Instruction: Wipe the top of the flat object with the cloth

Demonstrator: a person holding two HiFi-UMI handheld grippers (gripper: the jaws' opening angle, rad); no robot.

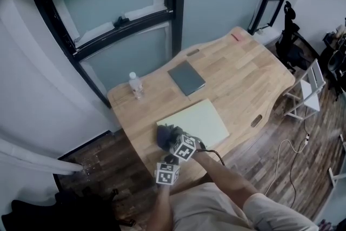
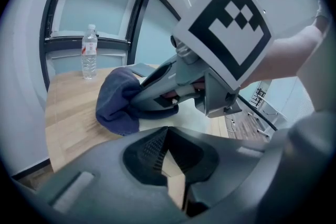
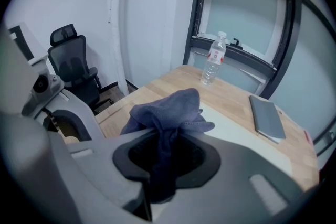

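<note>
Cloth (image 3: 168, 110) — blue, pinched in right gripper (image 3: 157, 176) at near-left corner of pale flat object (image 1: 203, 121) on tabletop (image 1: 243, 78); its surface stretched ahead-right. Left gripper (image 2: 170, 165) — pressed together, empty, nearer the person.

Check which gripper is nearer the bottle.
Right. The right gripper, shut on the cloth, is over the table, short of the bottle; the left gripper sits behind it at the near edge.

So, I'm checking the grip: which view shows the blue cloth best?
The right gripper view: the blue cloth sits centred, clamped in the right gripper. The left gripper view shows it side-on; the head view, only a small dark bundle.
</note>
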